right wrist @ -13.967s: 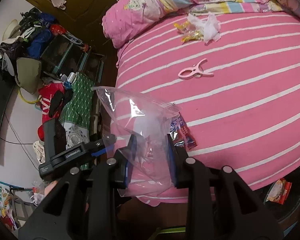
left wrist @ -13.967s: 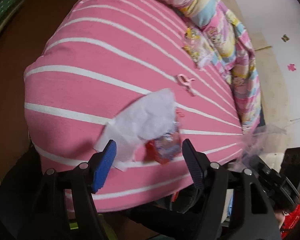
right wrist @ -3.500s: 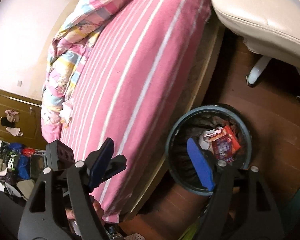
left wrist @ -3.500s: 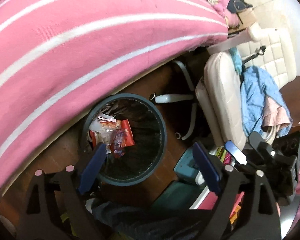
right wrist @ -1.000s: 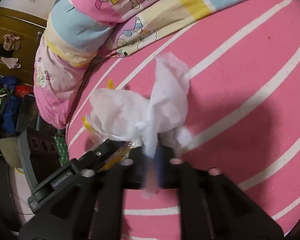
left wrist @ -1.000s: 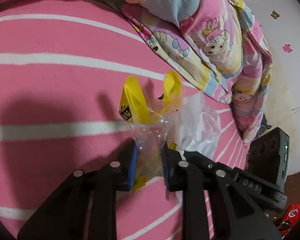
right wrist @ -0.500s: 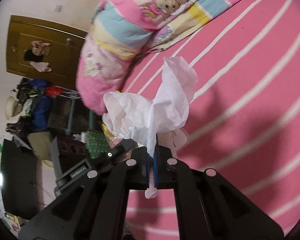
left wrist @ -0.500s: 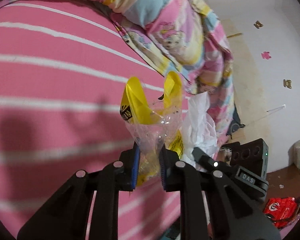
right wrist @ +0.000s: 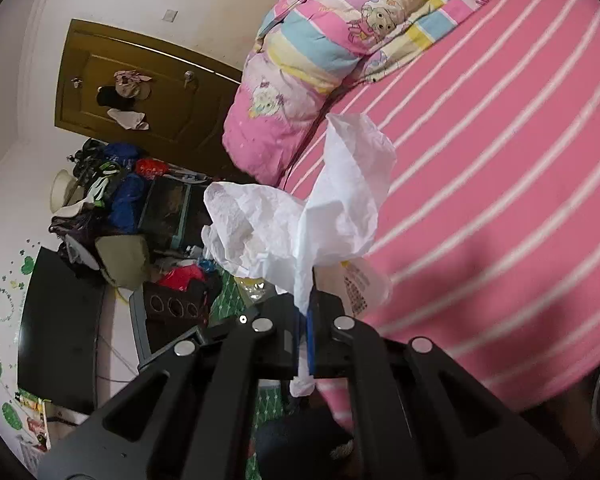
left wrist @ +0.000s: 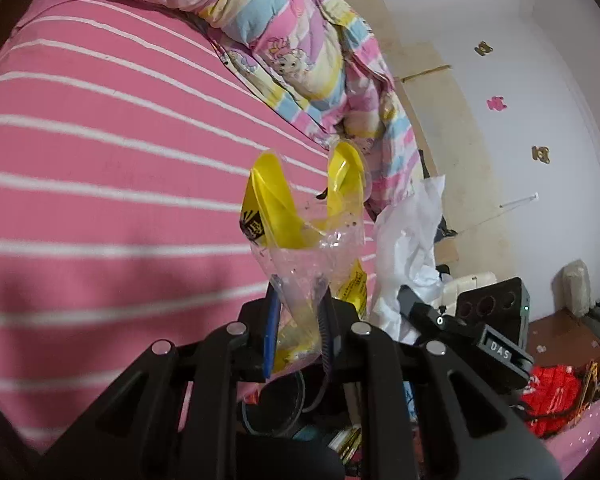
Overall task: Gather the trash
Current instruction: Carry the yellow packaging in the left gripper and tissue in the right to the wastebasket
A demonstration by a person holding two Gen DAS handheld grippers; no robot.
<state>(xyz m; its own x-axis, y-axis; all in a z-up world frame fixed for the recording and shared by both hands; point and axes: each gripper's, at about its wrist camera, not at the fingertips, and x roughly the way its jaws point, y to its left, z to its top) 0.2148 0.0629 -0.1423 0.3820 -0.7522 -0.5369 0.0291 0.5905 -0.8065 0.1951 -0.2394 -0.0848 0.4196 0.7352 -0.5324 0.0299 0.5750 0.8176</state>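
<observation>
My left gripper (left wrist: 299,300) is shut on a yellow and clear plastic wrapper (left wrist: 300,216), which it holds up in the air above the pink striped bed (left wrist: 100,160). My right gripper (right wrist: 306,312) is shut on a crumpled white tissue (right wrist: 300,216) and holds it off the bed (right wrist: 500,160). The tissue and the right gripper also show in the left wrist view (left wrist: 408,240), just right of the wrapper. The dark trash bin (left wrist: 272,408) shows partly below the left gripper, beside the bed.
A rolled cartoon-print quilt (left wrist: 300,52) lies along the far side of the bed, also seen in the right wrist view (right wrist: 340,40). A brown door (right wrist: 140,92), piled clothes and bags (right wrist: 112,196), and a red bag (left wrist: 552,396) on the floor stand around the bed.
Both grippers have lifted their trash off the bed and pulled back from it. The bed surface has dropped away and the room beside the bed has come into view.
</observation>
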